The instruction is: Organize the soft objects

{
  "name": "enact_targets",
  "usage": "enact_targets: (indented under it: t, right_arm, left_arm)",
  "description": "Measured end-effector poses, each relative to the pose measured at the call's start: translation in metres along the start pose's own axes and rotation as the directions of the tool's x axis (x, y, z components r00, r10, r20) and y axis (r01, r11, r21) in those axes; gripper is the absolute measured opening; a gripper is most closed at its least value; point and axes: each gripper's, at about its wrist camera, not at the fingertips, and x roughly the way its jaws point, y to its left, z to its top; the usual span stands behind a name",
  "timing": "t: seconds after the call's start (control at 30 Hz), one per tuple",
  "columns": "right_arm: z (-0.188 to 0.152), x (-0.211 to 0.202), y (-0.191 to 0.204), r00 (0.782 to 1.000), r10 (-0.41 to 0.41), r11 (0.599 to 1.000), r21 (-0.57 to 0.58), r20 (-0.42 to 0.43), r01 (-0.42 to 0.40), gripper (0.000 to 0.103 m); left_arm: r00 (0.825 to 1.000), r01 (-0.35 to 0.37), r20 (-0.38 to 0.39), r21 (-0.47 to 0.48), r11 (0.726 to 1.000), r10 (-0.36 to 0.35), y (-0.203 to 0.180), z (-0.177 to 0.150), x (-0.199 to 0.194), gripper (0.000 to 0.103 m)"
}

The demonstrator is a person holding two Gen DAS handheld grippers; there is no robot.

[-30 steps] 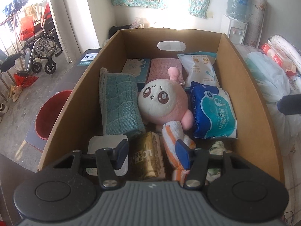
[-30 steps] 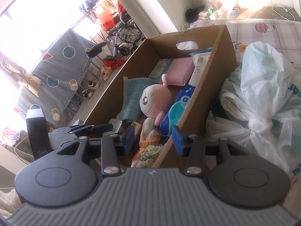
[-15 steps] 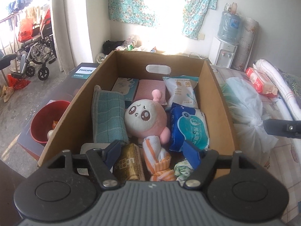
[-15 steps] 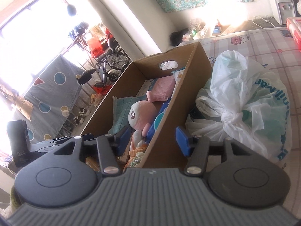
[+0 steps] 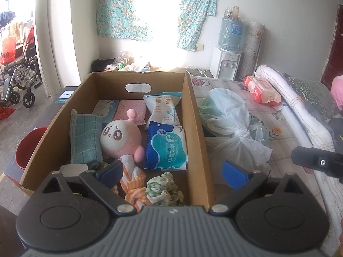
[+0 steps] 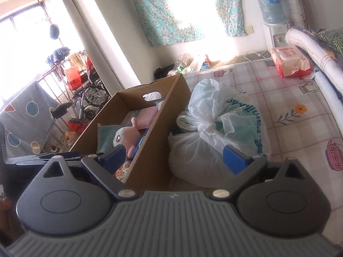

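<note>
Knotted white plastic bag [image 6: 214, 137] on bed, right of brown cardboard box [image 6: 154, 141], dead ahead of right hand-held gripper [image 6: 173, 157]; nearer than left hand-held gripper [image 5: 171, 171]. Both spread, empty.

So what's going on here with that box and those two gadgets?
A person is tidying soft things into a cardboard box using a hand-held gripper in each hand. The left hand-held gripper and the right hand-held gripper are both open and hold nothing. A pink plush toy, a folded green towel and tissue packs already sit inside; a tied plastic bag lies beside the box.
</note>
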Motion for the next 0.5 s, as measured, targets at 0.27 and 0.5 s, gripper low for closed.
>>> enact_targets:
  t: [0.27, 0.5]
  right_arm:
    - [-0.012, -0.022, 0.018, 0.993, -0.112, 0.986, -0.117, 0.027, 0.114, 0.102]
    - [-0.021, -0.032, 0.026, 0.988, -0.155, 0.980, -0.125, 0.019, 0.156, 0.102]
  left_arm:
    - [0.999, -0.030, -0.011, 0.009, 1.000, 0.030, -0.007, -0.011, -0.012, 0.103]
    - [0.997, -0.065, -0.030, -0.012, 0.998, 0.065, -0.011, -0.021, -0.018, 0.103]
